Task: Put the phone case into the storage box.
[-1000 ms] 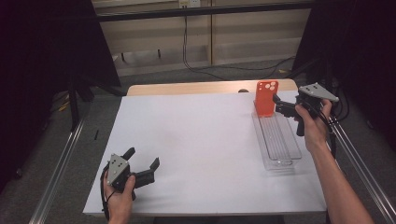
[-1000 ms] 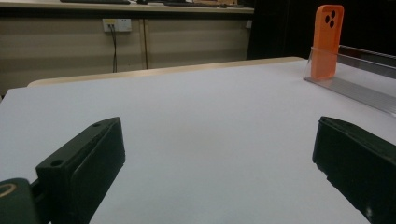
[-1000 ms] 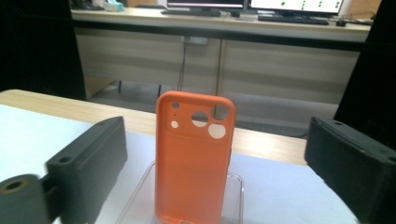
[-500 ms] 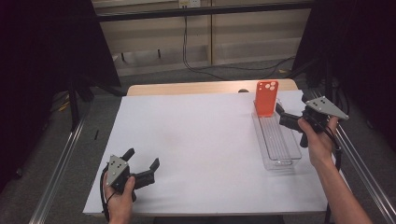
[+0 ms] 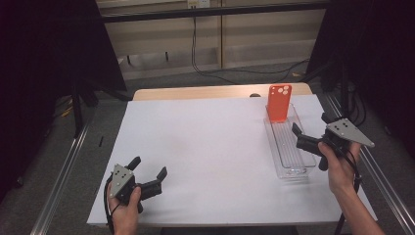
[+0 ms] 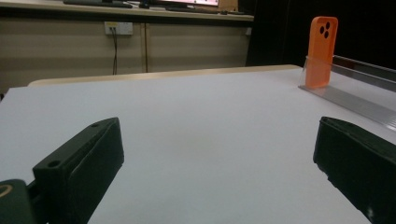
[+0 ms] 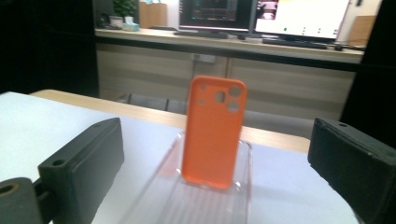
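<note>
1. White table (image 5: 210,147), dark room all round, cables on the wall behind.
2. My right gripper view picks up lit monitors (image 7: 261,18) behind the orange phone case (image 7: 212,133), upright at the far end of the clear tray (image 5: 288,152).
3. Right gripper (image 5: 309,131) has pulled back from the case since a second ago, jaws apart. Left gripper (image 5: 147,171) hasn't moved, also apart and empty.

White table (image 5: 205,147), wall socket with cables (image 6: 113,29), lit monitors (image 7: 261,16) on a counter
</note>
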`<state>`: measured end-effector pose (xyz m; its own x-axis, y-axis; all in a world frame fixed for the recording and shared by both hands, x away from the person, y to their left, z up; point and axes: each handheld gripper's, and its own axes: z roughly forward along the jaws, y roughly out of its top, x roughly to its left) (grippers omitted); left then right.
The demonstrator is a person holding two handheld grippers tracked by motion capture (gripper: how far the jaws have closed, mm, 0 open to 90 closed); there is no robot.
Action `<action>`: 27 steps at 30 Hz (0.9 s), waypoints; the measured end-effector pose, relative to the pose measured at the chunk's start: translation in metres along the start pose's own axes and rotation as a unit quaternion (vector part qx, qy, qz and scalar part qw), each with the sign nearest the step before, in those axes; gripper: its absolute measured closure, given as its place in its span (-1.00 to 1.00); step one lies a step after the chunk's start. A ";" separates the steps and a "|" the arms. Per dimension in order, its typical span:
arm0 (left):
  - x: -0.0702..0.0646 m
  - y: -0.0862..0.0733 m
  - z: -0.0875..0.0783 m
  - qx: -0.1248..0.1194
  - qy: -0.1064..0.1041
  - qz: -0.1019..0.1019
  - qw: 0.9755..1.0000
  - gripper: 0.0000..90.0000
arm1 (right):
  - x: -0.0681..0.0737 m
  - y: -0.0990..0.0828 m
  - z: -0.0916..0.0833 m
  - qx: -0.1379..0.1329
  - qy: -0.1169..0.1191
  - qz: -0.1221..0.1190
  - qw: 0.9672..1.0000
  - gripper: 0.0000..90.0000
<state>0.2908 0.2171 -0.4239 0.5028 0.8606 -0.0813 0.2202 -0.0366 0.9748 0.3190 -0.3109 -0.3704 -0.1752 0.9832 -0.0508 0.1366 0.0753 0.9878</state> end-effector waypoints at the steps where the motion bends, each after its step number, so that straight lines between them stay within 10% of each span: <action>1: -0.002 0.001 -0.001 -0.003 0.004 0.009 1.000 -0.97 | 0.000 -0.003 -0.002 0.003 -0.006 0.002 1.000 -0.95; 4: -0.002 0.001 -0.005 -0.004 -0.006 -0.012 1.000 -0.98 | -0.001 -0.011 -0.008 0.012 -0.006 0.022 1.000 -0.98; 27: -0.004 -0.001 -0.008 -0.001 0.019 0.010 1.000 -0.97 | 0.015 -0.054 -0.062 0.014 0.009 0.019 1.000 -1.00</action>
<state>0.2818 0.2176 -0.4229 0.4753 0.8782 -0.0531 0.2076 -0.0533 0.9768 0.2491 -0.3107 -0.4153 -0.1863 0.9824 -0.0103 0.1710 0.0427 0.9843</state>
